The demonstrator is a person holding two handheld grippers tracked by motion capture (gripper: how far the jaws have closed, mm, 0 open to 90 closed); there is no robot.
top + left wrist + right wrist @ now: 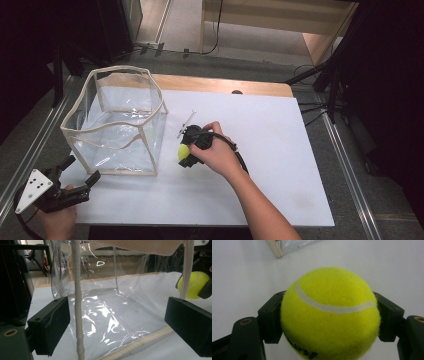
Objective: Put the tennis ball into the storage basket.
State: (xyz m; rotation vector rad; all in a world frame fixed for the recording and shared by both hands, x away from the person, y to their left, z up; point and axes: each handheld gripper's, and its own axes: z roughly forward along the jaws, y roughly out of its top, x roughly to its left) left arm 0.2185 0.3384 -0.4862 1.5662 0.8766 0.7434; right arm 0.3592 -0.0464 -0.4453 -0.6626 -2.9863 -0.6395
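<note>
Tennis ball (329,315) sits clamped in your right tongs (189,150), your hand curled over them just beside the clear bag (117,125). Its black lettering is cut off, unreadable. Your left tongs (75,172) rest apart at the counter's (280,150) near-left corner.

Right forearm bare, reaching in from the bottom edge and angled up toward the left, wrist bent, right hand (216,152) wrapped over the black two-jaw right gripper (186,152) with its black cable looping back past the wrist. Jaws pointed down and to the left, closed from both sides against a fuzzy yellow-green tennis ball (329,315) clamped between them. Left hand (59,217) low at the near left corner, gripping the black left gripper (80,172) with its grey three-cornered plate on top. Jaws spread wide, aimed up and to the right, nothing between them.
</note>
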